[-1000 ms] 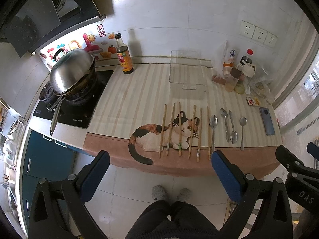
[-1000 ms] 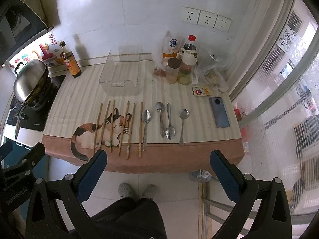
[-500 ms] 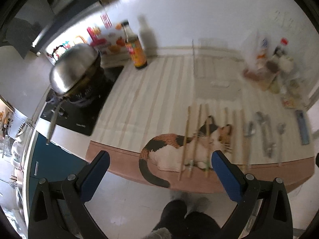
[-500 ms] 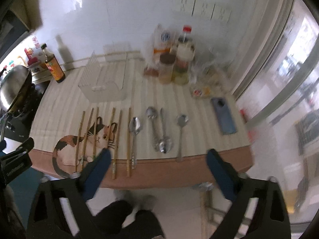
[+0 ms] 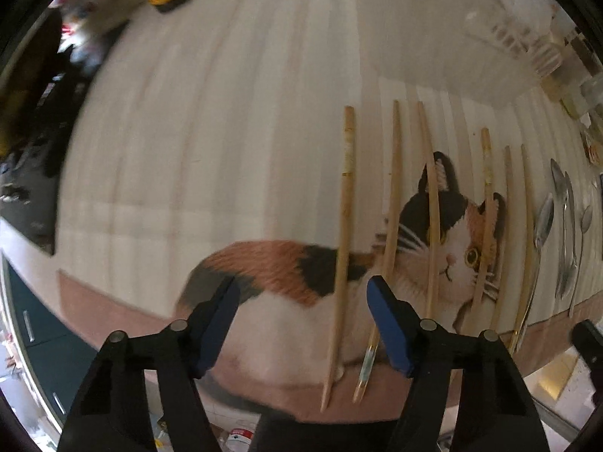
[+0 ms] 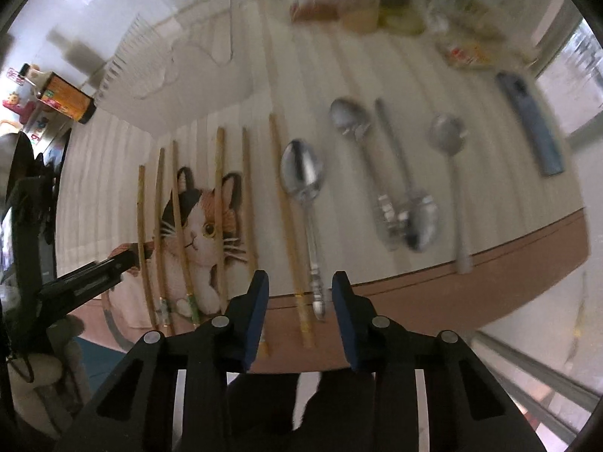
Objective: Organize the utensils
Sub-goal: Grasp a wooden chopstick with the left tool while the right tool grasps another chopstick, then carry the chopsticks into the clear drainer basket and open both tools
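Several wooden chopsticks (image 5: 343, 248) lie side by side on the cat-print mat (image 5: 264, 275), with several metal spoons (image 5: 542, 222) to their right. My left gripper (image 5: 303, 293) is open, low over the mat's near edge, its jaws astride the leftmost chopstick's lower end. In the right wrist view my right gripper (image 6: 299, 288) is open, its jaws on either side of the handle of the leftmost spoon (image 6: 307, 196) and the rightmost chopstick (image 6: 288, 218). The left gripper (image 6: 124, 260) shows at the left there.
A clear plastic tray (image 6: 181, 60) stands behind the chopsticks. A sauce bottle (image 6: 64, 100) is at the far left, jars and bags (image 6: 358, 3) at the back, a blue phone (image 6: 531, 124) at the right. The counter edge (image 6: 490, 260) is just ahead of the grippers.
Both grippers have dropped from high above the floor to close over the mat's near edge. Their jaws have narrowed, the right more than the left. The utensils have not moved.
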Tool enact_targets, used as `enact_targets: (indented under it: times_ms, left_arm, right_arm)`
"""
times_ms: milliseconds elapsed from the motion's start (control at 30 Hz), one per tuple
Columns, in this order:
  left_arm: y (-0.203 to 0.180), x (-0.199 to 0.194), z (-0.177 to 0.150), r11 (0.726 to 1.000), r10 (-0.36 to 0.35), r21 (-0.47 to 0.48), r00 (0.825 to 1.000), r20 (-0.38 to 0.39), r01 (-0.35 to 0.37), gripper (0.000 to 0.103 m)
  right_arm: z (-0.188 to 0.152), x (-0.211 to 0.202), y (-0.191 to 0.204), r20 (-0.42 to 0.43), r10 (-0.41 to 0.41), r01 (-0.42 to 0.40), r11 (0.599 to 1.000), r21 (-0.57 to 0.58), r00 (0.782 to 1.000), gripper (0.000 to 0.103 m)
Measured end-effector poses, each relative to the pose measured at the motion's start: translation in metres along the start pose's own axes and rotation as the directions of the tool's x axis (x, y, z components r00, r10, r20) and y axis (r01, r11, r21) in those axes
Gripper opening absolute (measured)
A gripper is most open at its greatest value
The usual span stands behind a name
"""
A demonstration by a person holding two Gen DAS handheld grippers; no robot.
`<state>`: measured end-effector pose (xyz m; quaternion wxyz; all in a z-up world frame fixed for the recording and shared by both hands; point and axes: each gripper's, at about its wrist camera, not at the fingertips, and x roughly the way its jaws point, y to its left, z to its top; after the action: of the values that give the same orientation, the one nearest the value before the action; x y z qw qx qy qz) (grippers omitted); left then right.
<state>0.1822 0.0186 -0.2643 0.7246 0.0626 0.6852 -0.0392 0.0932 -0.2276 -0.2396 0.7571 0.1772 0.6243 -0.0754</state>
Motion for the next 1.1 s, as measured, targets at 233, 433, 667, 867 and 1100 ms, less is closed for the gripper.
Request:
enact_targets:
  times_ms: [233, 433, 667, 867, 1100]
  left_arm:
    - [0.003, 0.014, 0.004, 0.999, -0.04, 0.019, 0.999, -0.019, 0.04, 0.005]
    - [0.029, 0.01, -0.007, 0.999, -0.049, 0.003, 0.998, -0.031, 0.049, 0.005]
    - [0.046, 0.011, -0.015, 0.998, -0.046, 0.034, 0.999, -0.024, 0.047, 0.005]
    - [0.032, 0.02, -0.006, 0.998, -0.042, 0.043, 0.999, -0.03, 0.043, 0.005]
    - [0.019, 0.019, -0.001, 0.998, -0.039, 0.051, 0.999, -0.022, 0.04, 0.006]
  right_arm:
    - [0.017, 0.042, 0.032, -0.081, 0.033, -0.034, 0.999, -0.014, 0.996, 0.037]
    - [0.027, 0.079, 0.06, -0.109, -0.044, 0.036, 0.996, -0.076, 0.993, 0.031]
    - [0.008, 0.09, 0.075, -0.132, -0.165, 0.145, 0.978, -0.148, 0.978, 0.007]
    - [-0.004, 0.089, 0.073, -0.137, -0.181, 0.162, 0.977, -0.14, 0.974, 0.007]
    - [0.003, 0.088, 0.075, -0.133, -0.21, 0.189, 0.97, -0.152, 0.969, 0.008]
